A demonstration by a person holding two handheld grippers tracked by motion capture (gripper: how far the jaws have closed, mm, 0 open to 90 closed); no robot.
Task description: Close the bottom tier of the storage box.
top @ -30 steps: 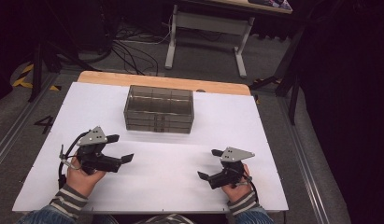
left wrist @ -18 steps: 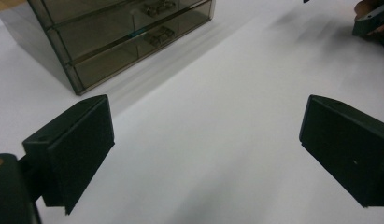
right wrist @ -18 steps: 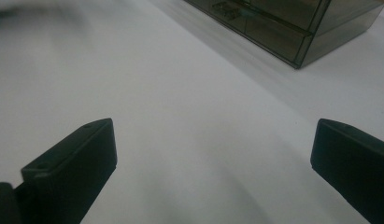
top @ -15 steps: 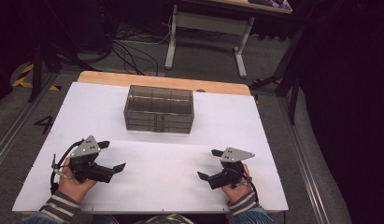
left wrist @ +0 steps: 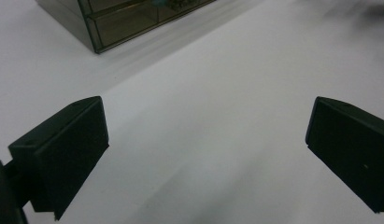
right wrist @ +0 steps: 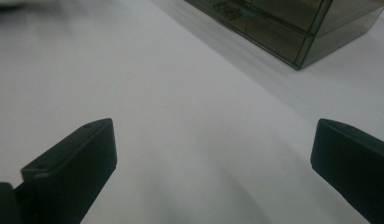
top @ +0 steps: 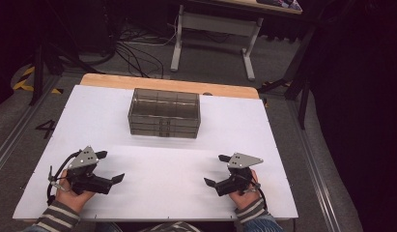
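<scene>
A smoky translucent drawer box (top: 164,113) stands at the middle back of the white table top (top: 152,193). My left gripper (top: 110,166) rests low at the front left in a hand with a striped sleeve. Its jaws have just been opening and now stand wide, with nothing between them. In the left gripper view the left gripper (left wrist: 206,123) looks across bare white surface toward the box (left wrist: 124,23). My right gripper (top: 216,170) sits at the front right, open and empty. From the right gripper (right wrist: 213,140), the box (right wrist: 283,28) lies farther off at the upper right.
A wooden strip (top: 167,84) edges the table's far side. Beyond it stand a grey metal bench frame (top: 213,29) and loose cables (top: 138,53) on the floor. Dark stands rise at the left and right of the table.
My left hand has come toward the front left corner and sunk lower over the table, and its jaws look a little wider. The right hand and the box have stayed put.
</scene>
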